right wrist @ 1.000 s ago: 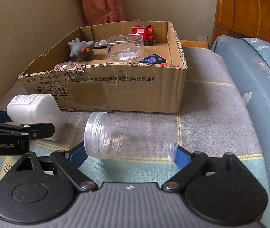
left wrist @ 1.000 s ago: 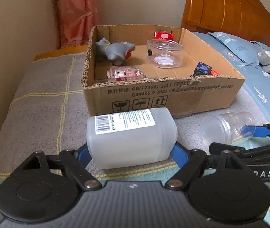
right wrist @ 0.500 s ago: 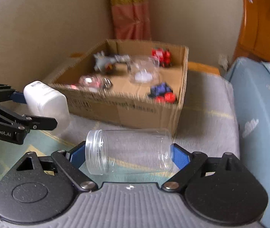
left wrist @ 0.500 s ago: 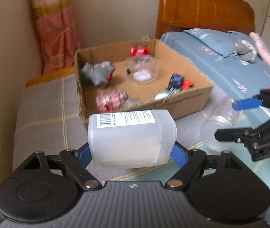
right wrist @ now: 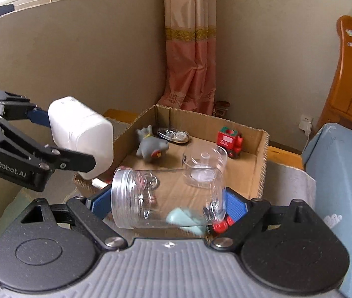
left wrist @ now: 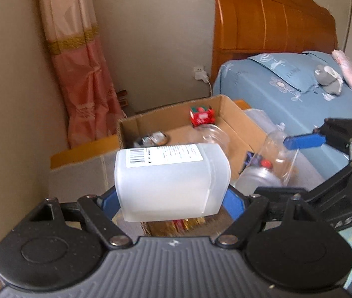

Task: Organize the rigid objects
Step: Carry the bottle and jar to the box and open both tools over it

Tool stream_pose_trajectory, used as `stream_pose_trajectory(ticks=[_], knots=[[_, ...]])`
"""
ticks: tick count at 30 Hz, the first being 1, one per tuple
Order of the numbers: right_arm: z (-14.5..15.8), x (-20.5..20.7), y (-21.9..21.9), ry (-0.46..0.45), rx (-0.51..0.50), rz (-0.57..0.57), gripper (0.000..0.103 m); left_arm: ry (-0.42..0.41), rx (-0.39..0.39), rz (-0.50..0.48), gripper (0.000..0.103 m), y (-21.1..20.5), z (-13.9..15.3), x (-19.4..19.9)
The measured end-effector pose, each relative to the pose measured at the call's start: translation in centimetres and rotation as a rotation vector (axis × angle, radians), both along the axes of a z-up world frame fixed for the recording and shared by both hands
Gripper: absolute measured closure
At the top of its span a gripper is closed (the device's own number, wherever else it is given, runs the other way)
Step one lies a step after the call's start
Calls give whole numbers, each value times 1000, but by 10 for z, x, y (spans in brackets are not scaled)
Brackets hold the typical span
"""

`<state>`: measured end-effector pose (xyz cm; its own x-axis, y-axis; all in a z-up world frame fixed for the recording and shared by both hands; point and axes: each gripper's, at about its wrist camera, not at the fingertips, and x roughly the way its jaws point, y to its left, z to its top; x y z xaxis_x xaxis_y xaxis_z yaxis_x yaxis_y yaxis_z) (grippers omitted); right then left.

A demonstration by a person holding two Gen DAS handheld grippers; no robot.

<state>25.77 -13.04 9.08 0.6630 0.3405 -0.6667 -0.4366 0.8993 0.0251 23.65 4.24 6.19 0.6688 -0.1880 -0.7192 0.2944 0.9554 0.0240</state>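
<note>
My left gripper point(left wrist: 171, 198) is shut on a white plastic bottle point(left wrist: 171, 178) with a barcode label, held on its side in the air over the near edge of the cardboard box point(left wrist: 240, 119). In the right wrist view the bottle point(right wrist: 81, 134) and left gripper point(right wrist: 59, 144) hang over the box's left wall. My right gripper point(right wrist: 168, 203) is shut on a clear plastic jar point(right wrist: 166, 198), on its side, above the box's near part. The jar point(left wrist: 272, 159) also shows in the left wrist view, with the right gripper point(left wrist: 307, 164) around it.
The box point(right wrist: 262, 164) holds a grey toy animal point(right wrist: 151, 146), a red toy train point(right wrist: 230, 141), a clear round container point(right wrist: 203, 166), a flat oval tin point(right wrist: 173, 134) and a small red-wheeled toy point(right wrist: 220, 223). A blue bed point(left wrist: 287, 89) lies to the right, a wall and pink curtain point(right wrist: 190, 57) behind.
Both grippers have lifted their loads off the blanket and carried them up and forward over the box. Both grips stayed shut.
</note>
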Motion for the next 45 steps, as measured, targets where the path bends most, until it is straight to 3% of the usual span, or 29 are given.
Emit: stream_pose_trajectory(ticks=[3, 6, 16, 27, 30, 35, 45], knots=[[-6, 15, 7, 3, 6, 5, 9, 6, -6, 19, 20, 2, 2, 14], [-15, 24, 14, 7, -9, 5, 0, 6, 2, 30, 20, -1, 1, 23], [-30, 2, 1, 28, -44, -12, 0, 34, -26, -4, 20, -27, -8, 51], [-19, -10, -22, 6, -16, -70, 0, 74, -7, -4, 21, -62, -24, 102], [-19, -11, -23, 2, -10, -72, 0, 40, 7, 47, 12, -61, -28, 109], [-20, -15, -18, -9, -17, -64, 0, 14, -49, 72, 6, -46, -19, 95], [-27, -29, -12, 40, -38, -171, 0, -77, -87, 144, 1, -9, 4, 10]])
